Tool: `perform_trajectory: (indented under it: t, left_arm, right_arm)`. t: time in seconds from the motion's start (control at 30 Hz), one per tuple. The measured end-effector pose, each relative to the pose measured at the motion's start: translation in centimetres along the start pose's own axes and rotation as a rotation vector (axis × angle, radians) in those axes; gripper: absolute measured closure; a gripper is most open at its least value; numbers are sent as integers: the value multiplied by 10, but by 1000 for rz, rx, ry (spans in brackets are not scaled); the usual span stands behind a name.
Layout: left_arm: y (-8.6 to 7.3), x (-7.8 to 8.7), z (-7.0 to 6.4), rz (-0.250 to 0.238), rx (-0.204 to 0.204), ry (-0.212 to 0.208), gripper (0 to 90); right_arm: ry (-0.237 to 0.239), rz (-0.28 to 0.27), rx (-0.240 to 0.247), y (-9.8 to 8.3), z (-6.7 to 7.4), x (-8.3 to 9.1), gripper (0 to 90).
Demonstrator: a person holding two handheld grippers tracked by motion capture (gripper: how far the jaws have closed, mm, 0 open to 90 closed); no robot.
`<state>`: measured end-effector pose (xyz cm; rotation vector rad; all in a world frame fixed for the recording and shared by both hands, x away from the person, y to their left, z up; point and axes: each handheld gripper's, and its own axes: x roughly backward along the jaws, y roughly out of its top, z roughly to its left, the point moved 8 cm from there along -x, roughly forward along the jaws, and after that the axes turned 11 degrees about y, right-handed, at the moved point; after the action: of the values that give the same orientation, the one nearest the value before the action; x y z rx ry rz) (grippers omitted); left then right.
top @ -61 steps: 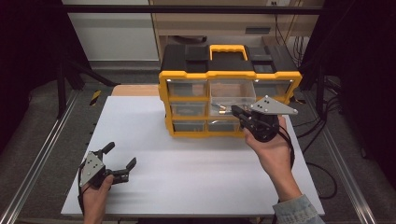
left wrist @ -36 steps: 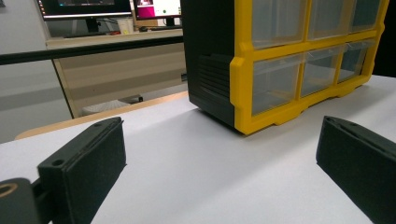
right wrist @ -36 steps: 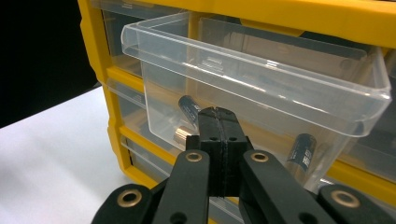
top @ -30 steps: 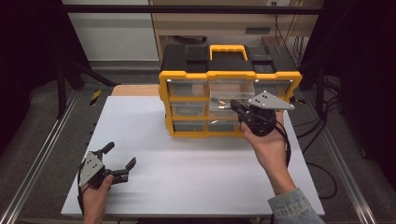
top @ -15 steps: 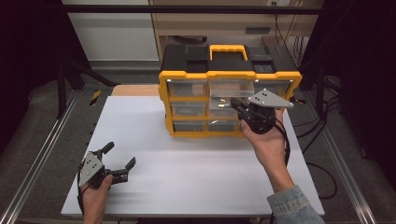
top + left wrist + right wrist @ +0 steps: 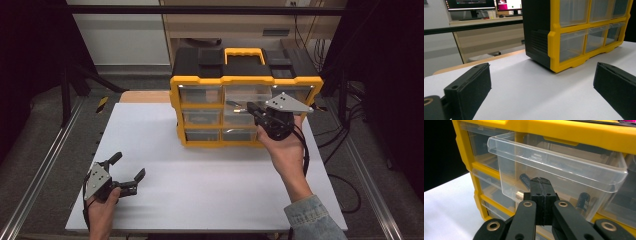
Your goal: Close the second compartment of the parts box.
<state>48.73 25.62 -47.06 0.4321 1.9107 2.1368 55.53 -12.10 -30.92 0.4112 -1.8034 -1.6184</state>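
A yellow and black drawer cabinet (image 6: pixel 245 80) stands at the back of the white table (image 6: pixel 210 200). Its top middle clear drawer (image 6: pixel 564 167) sticks partly out and holds small dark cylinders (image 6: pixel 582 200). My right gripper (image 6: pixel 251 108) is shut with nothing between its jaws, and its tips (image 6: pixel 541 181) rest against that drawer's front wall. My left gripper (image 6: pixel 129 165) lies open near the table's front left corner, far from the cabinet (image 6: pixel 574 37). In the left gripper view its jaws stand wide apart over bare table (image 6: pixel 541 82).
Metal rails (image 6: pixel 45 165) run along both sides of the table. Black cables (image 6: pixel 345 185) trail off the right edge. A wooden board (image 6: pixel 145 96) lies behind the table's left half. Monitors (image 6: pixel 506 5) stand on a desk beyond the cabinet.
My right gripper has moved a little toward the cabinet, and the clear drawer has slid further in with it. The left gripper has not moved.
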Motion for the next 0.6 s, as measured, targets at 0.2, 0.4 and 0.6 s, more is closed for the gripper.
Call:
perform_trajectory:
  t: [0.2,0.4,0.6]
  left_arm:
    - [0,0,0,0,-1,-1,10]
    - [0,0,0,0,3,-2,10]
    - [0,0,0,0,1,-1,10]
  right_arm:
    - [-8,-6,3,2,-2,-3,900]
    - [-17,-12,-3,3,-4,-5,900]
    - [-20,-19,-1,4,-5,-7,900]
